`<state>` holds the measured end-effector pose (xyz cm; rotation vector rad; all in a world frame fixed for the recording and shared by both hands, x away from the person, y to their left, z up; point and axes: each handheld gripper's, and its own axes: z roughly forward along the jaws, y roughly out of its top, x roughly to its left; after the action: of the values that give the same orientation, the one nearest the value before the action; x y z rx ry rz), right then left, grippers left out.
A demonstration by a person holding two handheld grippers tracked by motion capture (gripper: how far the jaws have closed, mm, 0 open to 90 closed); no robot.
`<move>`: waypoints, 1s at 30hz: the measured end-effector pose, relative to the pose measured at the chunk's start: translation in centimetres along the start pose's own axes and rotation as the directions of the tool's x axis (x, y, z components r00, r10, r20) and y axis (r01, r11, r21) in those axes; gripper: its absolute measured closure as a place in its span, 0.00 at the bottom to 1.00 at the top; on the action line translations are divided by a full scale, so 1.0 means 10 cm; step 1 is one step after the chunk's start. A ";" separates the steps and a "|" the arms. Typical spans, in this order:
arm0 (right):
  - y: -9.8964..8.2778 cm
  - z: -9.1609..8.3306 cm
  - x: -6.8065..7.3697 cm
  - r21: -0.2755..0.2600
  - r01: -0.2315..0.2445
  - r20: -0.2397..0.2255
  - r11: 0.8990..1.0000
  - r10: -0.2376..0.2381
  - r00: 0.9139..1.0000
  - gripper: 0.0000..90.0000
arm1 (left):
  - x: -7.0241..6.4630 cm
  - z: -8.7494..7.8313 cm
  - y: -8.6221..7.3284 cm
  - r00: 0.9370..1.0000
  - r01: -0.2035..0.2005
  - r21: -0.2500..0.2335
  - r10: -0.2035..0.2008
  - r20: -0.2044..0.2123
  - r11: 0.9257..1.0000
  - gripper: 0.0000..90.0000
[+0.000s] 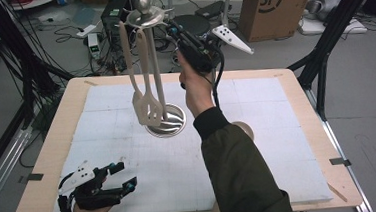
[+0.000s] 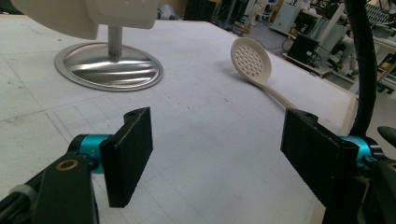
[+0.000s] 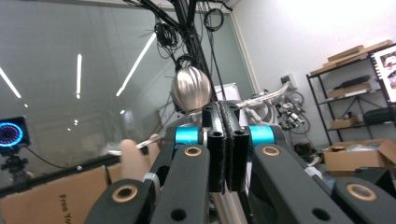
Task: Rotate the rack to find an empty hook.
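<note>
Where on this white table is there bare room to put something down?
Free: the white mat between the open left gripper and the person's dark sleeve, and the right side. Crowded: around the round steel stand base, under the hanging cream spatulas.

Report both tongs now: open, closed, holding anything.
Left tongs: open, nothing between the jaws, low over the table.
Right tongs: closed, jaws pressed together, raised beside the top of the utensil stand; nothing visibly held.
</note>
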<state>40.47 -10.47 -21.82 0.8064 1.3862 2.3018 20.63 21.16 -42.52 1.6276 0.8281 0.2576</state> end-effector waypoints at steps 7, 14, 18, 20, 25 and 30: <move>0.00 -0.01 0.00 0.004 0.020 -0.001 1.000 -0.020 1.000 1.00 | 0.00 0.01 0.00 1.000 0.000 0.003 0.000 0.000 1.000 0.29; 0.01 -0.07 0.03 0.023 0.137 0.035 0.990 -0.138 0.990 1.00 | 0.00 0.01 0.00 1.000 0.001 0.003 -0.001 0.002 1.000 0.29; 0.04 -0.09 0.03 0.028 0.166 0.027 0.986 -0.167 0.986 1.00 | 0.00 0.02 0.00 1.000 -0.001 0.006 0.001 0.000 1.000 0.29; 0.05 -0.10 0.02 0.022 0.158 0.021 0.987 -0.159 0.987 1.00 | 0.00 0.02 0.00 1.000 -0.003 0.007 0.003 0.000 1.000 0.29; 0.06 -0.11 0.04 0.019 0.152 0.015 0.988 -0.152 0.988 1.00 | -0.01 0.03 -0.01 1.000 -0.001 0.010 0.001 0.001 1.000 0.29; 0.05 -0.11 0.09 0.024 0.158 -0.005 0.987 -0.158 0.987 1.00 | 0.00 0.03 -0.01 1.000 -0.002 0.010 0.002 0.001 1.000 0.29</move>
<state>39.14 -11.00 -21.48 0.6735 1.4278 2.1710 20.74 20.93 -42.64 1.6376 0.8287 0.2547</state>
